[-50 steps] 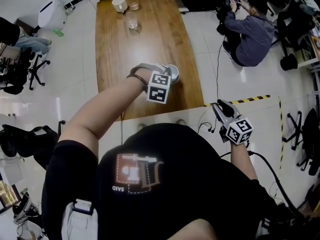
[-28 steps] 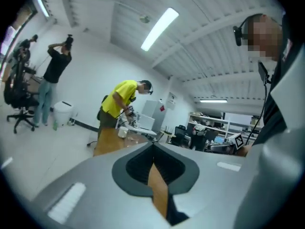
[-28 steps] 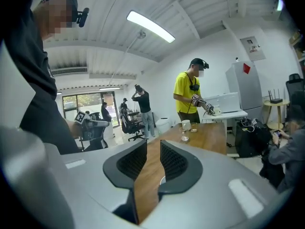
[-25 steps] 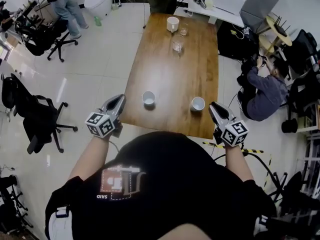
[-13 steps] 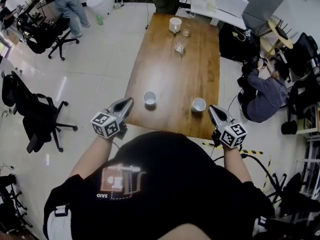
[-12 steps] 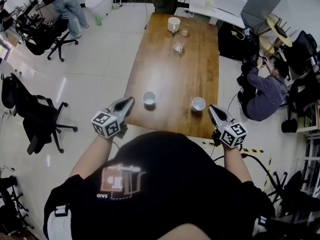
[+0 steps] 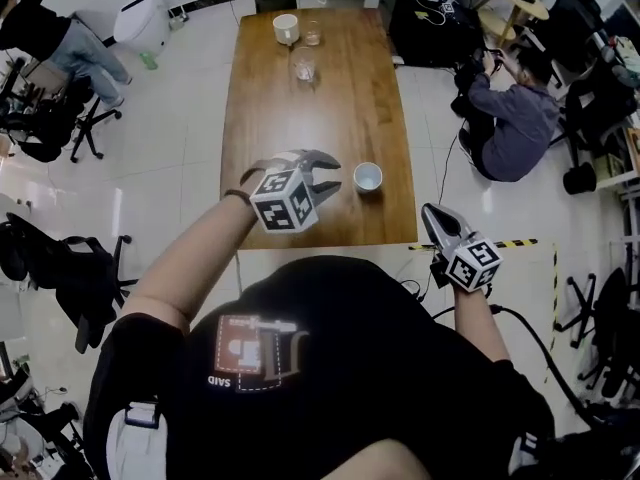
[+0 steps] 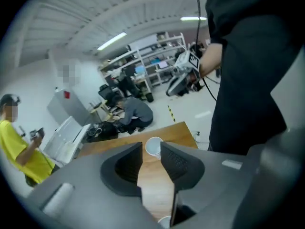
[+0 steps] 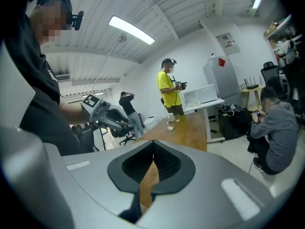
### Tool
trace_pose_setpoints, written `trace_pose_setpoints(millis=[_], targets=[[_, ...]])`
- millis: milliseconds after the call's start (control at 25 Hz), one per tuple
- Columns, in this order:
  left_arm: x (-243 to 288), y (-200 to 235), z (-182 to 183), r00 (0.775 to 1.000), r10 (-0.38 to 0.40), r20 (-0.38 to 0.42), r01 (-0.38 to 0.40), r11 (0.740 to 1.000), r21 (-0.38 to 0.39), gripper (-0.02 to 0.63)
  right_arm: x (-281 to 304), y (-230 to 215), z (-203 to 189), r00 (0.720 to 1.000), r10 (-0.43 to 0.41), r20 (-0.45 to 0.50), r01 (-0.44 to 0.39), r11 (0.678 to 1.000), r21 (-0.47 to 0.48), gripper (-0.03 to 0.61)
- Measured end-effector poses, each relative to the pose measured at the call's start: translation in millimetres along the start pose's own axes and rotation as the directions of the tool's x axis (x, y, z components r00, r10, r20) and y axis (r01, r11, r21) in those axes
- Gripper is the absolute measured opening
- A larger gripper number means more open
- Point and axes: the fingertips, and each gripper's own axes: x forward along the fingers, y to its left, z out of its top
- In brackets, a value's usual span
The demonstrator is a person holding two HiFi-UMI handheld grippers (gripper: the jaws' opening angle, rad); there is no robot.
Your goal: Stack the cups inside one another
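Long wooden table (image 7: 310, 98) on glossy white floor (image 7: 190, 148); office chairs (image 7: 75, 273) and seated person (image 7: 510, 118) around. Left gripper (image 7: 332, 175) over near end, jaws just been opening, well apart, clamping nothing. White cup (image 7: 368, 177) just beyond its tips, upright, mouth up, axis vertical. Right gripper (image 7: 432, 214) off table corner, jaws pressed together, empty.

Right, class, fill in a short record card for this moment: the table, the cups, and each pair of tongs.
table: long, wooden
white cup: upright, near the front edge
second cup: only a rim shows, under the left tongs
far end: mug, glasses
left tongs: over the table, just been opening, nothing between them
right tongs: shut, empty, off the table's near corner
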Motion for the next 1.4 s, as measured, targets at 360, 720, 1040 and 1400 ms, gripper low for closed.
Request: trace_pose_setpoints(millis=[360, 720, 1040, 1400], targets=[[141.1, -49.6, -47.4, 0.911, -0.199, -0.362, 0.302, 0.918, 0.256, 0.13, -77.3, -37.7, -37.0, 0.989, -0.147, 0.015, 0.145, 0.985, 0.093, 0.015], [179.5, -55.3, -73.1, 0.854, -0.162, -0.494, 0.337, 0.895, 0.291, 0.105, -94.8, -49.5, -53.0, 0.985, -0.172, -0.011, 0.172, 0.978, 0.115, 0.015], [159.5, -56.6, -52.8, 0.878, -0.207, -0.432, 0.327, 0.918, 0.225, 0.017, -69.4, -40.5, -44.4, 0.993, -0.116, -0.025, 0.118, 0.989, 0.09, 0.016], [0.2, 0.0, -62.7, 0.922, -0.107, -0.373, 0.141, 0.988, 0.066, 0.017, -5.2, -20.9, -17.3, 0.999, 0.023, -0.048, -0.022, 1.0, 0.022, 0.015]])
